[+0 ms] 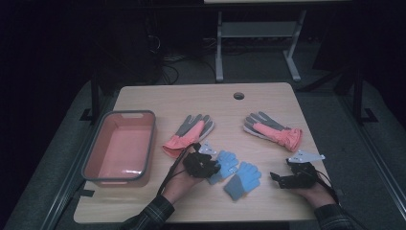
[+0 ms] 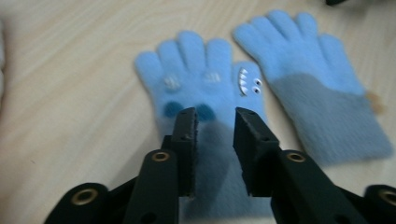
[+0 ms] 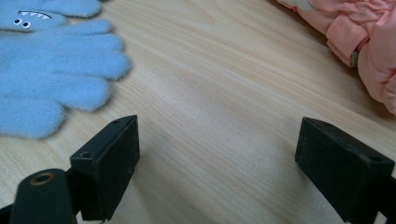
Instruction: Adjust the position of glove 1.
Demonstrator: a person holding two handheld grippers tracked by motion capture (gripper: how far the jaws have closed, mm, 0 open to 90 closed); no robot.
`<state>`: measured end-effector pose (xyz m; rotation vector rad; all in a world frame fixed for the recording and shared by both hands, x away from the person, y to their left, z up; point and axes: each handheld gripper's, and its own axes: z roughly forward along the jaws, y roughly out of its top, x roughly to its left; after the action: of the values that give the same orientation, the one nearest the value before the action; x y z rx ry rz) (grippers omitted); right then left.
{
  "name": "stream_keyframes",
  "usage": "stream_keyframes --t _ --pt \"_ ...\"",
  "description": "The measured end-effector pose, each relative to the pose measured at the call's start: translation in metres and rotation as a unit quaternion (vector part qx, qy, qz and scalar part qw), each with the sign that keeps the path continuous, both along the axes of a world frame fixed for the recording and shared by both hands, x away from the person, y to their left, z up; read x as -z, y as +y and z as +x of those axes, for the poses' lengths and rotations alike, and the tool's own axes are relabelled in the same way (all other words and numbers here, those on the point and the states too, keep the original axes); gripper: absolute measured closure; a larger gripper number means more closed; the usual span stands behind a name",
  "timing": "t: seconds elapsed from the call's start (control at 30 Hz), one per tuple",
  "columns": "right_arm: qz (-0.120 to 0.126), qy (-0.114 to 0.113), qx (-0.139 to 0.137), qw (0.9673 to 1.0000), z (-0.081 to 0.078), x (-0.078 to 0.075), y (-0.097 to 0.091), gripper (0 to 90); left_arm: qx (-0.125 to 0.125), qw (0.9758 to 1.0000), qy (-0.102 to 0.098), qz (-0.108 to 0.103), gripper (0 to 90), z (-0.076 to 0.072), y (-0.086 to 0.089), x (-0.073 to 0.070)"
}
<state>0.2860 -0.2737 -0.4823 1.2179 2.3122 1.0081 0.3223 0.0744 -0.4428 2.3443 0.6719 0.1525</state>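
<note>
Nearest, at the table's (image 1: 268, 211) near edge: two forearms in plaid sleeves, each hand on a black gripper. Left gripper (image 1: 210, 168) sits near-centre, over the cuff end of the left blue glove (image 1: 224, 165). In the left gripper view the jaws stand a narrow gap apart above that glove's (image 2: 201, 84) cuff and palm; nothing is pinched between the pads, so partly open, not gripping. Cannot tell if the tips touch the fabric. This glove has a small face on the thumb and lies flat, fingers pointing far.

Just right of it, the second blue glove (image 1: 243, 179), with a grey cuff (image 2: 322, 126), also flat, fingers pointing far; the two lie just beside each other.

Right gripper (image 1: 274, 177) rests at the near right, apart from the blue gloves. Right gripper view: jaws spread wide over bare wood, nothing between them, blue glove fingers (image 3: 56, 79) off to one side.

Farther back, two pink-and-grey gloves: one centre (image 1: 187, 134), just beyond the left gripper, one to the right (image 1: 274, 130), beyond the right gripper.

Far left: a pink tub (image 1: 98, 143) with a grey rim, well apart from the blue gloves.

Far edge of the table: a round cable hole (image 1: 239, 95).
</note>
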Motion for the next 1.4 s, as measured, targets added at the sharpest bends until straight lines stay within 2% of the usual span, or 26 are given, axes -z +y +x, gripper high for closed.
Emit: stream_keyframes --t 0.13,0.2,0.23,0.3,0.4,0.5,0.57,0.73,0.77,0.8,0.83,0.9,0.97,1.0,1.03,1.13,1.23,1.3,1.33,1.37,1.4 --pt "0.0 0.0 0.0 1.0 0.0 0.0 0.0 13.6 0.001 1.0 -0.003 0.002 65.8 0.004 -0.005 0.003" --pt "0.0 0.0 0.0 1.0 0.0 0.0 0.0 13.6 0.001 1.0 -0.003 0.007 65.6 0.006 -0.011 0.007" --pt "0.0 0.0 0.0 1.0 0.0 0.0 0.0 13.6 0.001 0.9998 -0.007 0.017 66.2 0.006 -0.013 0.009" --pt "0.0 0.0 0.0 1.0 0.0 0.0 0.0 13.6 0.005 0.9997 -0.007 0.022 70.8 0.007 -0.015 0.013" --pt "0.0 0.0 0.0 1.0 0.0 0.0 0.0 13.6 0.006 0.9997 -0.011 0.021 84.6 0.008 -0.015 0.015" --pt "0.0 0.0 0.0 1.0 0.0 0.0 0.0 13.6 0.006 0.9998 -0.005 0.019 87.8 0.009 -0.014 0.014" --pt "0.0 0.0 0.0 1.0 0.0 0.0 0.0 13.6 0.001 1.0 0.0 0.006 88.1 0.009 -0.012 0.012" --pt "-0.001 -0.001 0.002 1.0 -0.001 0.0 0.001 16.7 -0.002 0.9999 0.0 -0.011 88.4 0.009 -0.008 0.002" --pt "-0.005 0.009 -0.008 0.9999 -0.002 -0.005 0.002 28.1 -0.004 0.9998 -0.004 -0.02 88.4 0.008 -0.006 -0.004" --pt "-0.005 0.009 -0.008 0.9999 -0.002 -0.005 0.002 28.1 -0.004 0.9998 -0.004 -0.02 88.5 0.008 -0.006 -0.004" --pt "-0.005 0.009 -0.016 0.9998 -0.004 -0.009 0.006 34.8 -0.004 0.9996 -0.006 -0.028 88.5 0.007 -0.004 -0.008" --pt "0.004 0.007 -0.033 0.9994 -0.007 -0.013 0.01 48.0 -0.006 0.9993 -0.002 -0.038 88.5 0.007 -0.002 -0.011" --pt "0.022 0.015 -0.057 0.998 -0.01 -0.017 0.016 61.3 -0.007 0.9991 0.002 -0.042 88.5 0.007 0.0 -0.013" --pt "0.022 0.018 -0.077 0.9966 -0.012 -0.019 0.019 70.2 -0.008 0.999 0.004 -0.043 88.5 0.007 0.001 -0.014" --pt "0.033 0.027 -0.092 0.9948 -0.014 -0.02 0.023 77.2 -0.008 0.999 0.005 -0.044 88.5 0.006 0.002 -0.015" --pt "0.045 0.044 -0.143 0.9877 -0.019 -0.02 0.035 88.4 -0.013 0.9987 0.01 -0.048 88.5 0.004 0.005 -0.017" --pt "0.038 0.052 -0.194 0.9789 -0.025 -0.018 0.052 90.0 -0.02 0.9983 0.01 -0.054 88.6 0.003 0.009 -0.02" --pt "0.036 0.056 -0.213 0.9748 -0.027 -0.018 0.061 90.0 -0.021 0.9981 0.012 -0.056 88.6 0.003 0.011 -0.021" --pt "0.036 0.056 -0.213 0.9748 -0.027 -0.018 0.061 90.0 -0.023 0.998 0.013 -0.057 88.6 0.004 0.013 -0.022" --pt "0.035 0.061 -0.228 0.9712 -0.028 -0.016 0.07 90.0 -0.029 0.9972 0.017 -0.066 88.6 0.003 0.014 -0.023" --pt "0.031 0.061 -0.232 0.9702 -0.028 -0.016 0.073 90.0 -0.027 0.9974 0.017 -0.065 88.6 0.004 0.015 -0.024"
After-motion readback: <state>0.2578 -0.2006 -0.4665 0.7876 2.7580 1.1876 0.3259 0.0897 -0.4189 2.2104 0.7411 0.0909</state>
